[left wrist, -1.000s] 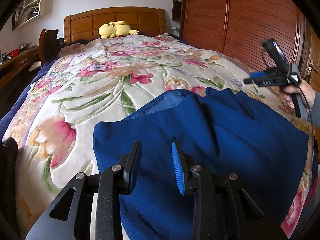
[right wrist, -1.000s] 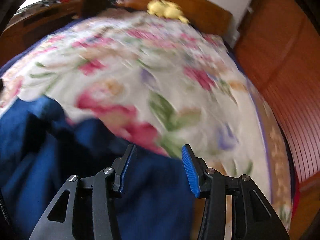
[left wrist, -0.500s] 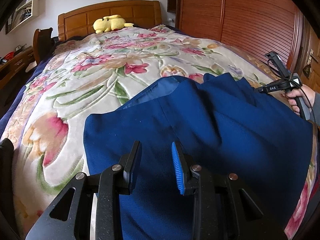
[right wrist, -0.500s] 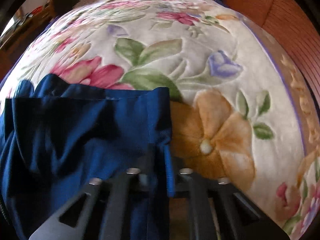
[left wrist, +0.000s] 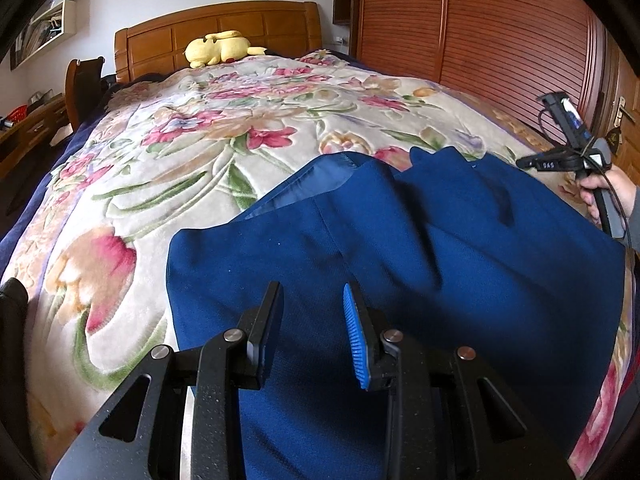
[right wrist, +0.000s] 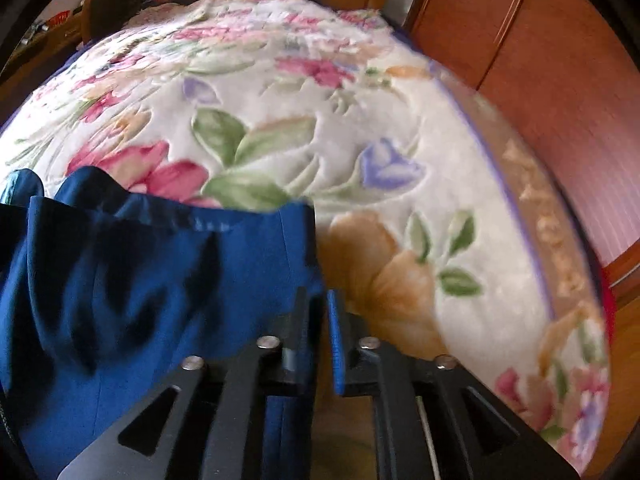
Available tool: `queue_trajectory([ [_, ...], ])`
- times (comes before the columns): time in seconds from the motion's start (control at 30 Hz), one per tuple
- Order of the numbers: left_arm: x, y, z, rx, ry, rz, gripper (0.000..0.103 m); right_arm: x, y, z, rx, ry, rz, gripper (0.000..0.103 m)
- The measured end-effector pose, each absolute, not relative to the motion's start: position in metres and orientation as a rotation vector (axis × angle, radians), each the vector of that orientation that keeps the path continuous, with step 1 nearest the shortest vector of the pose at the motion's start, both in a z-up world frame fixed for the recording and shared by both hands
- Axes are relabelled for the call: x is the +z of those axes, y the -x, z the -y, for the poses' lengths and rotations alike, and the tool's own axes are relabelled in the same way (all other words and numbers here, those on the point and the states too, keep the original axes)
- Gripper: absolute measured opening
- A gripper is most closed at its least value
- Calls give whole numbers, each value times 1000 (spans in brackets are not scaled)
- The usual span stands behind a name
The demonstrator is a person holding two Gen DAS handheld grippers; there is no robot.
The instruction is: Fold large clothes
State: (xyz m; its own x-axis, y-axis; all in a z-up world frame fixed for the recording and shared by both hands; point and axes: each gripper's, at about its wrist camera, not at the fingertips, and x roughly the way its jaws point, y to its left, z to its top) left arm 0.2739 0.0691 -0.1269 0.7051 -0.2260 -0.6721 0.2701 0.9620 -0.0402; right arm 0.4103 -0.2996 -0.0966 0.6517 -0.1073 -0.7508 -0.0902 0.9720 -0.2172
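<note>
A large dark blue garment (left wrist: 440, 248) lies spread on the near part of a bed with a floral blanket (left wrist: 180, 160). My left gripper (left wrist: 312, 320) is open and empty, hovering just above the garment's near left part. My right gripper (right wrist: 318, 320) is shut on the garment's right edge (right wrist: 296, 248), with blue cloth pinched between the fingers. The right gripper also shows in the left wrist view (left wrist: 568, 160), held in a hand at the bed's right side. The garment (right wrist: 140, 280) is rumpled in the right wrist view.
A yellow plush toy (left wrist: 218, 48) lies by the wooden headboard (left wrist: 216, 28). A slatted wooden wardrobe (left wrist: 500, 40) stands along the bed's right side. A chair (left wrist: 84, 84) and a desk (left wrist: 28, 124) stand to the left.
My right gripper came down from above the bed and closed on the garment's right edge. My left gripper stayed open over the garment, shifting slightly.
</note>
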Motion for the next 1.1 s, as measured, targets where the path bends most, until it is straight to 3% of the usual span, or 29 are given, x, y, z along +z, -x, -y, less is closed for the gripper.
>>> queue_trajectory([
  [0.07, -127, -274, -70, -275, -64, -739, 32, -88, -400, 289, 13, 258, -821, 21],
  [0.13, -128, -275, -70, -275, -63, -740, 32, -79, -386, 273, 80, 245, -797, 39],
  [0.23, -128, -274, -69, -275, -65, -740, 32, -78, -368, 248, 191, 237, -790, 51],
  [0.6, -129, -274, -68, -273, -73, -737, 32, -149, -343, 230, 340, 178, -837, 52],
  [0.83, -116, -261, -66, -191, -130, -672, 32, -154, -338, 231, 343, 164, -802, 54],
  [1.1, -83, -194, -78, -86, -90, -616, 32, -147, -336, 231, 364, 135, -796, 57],
])
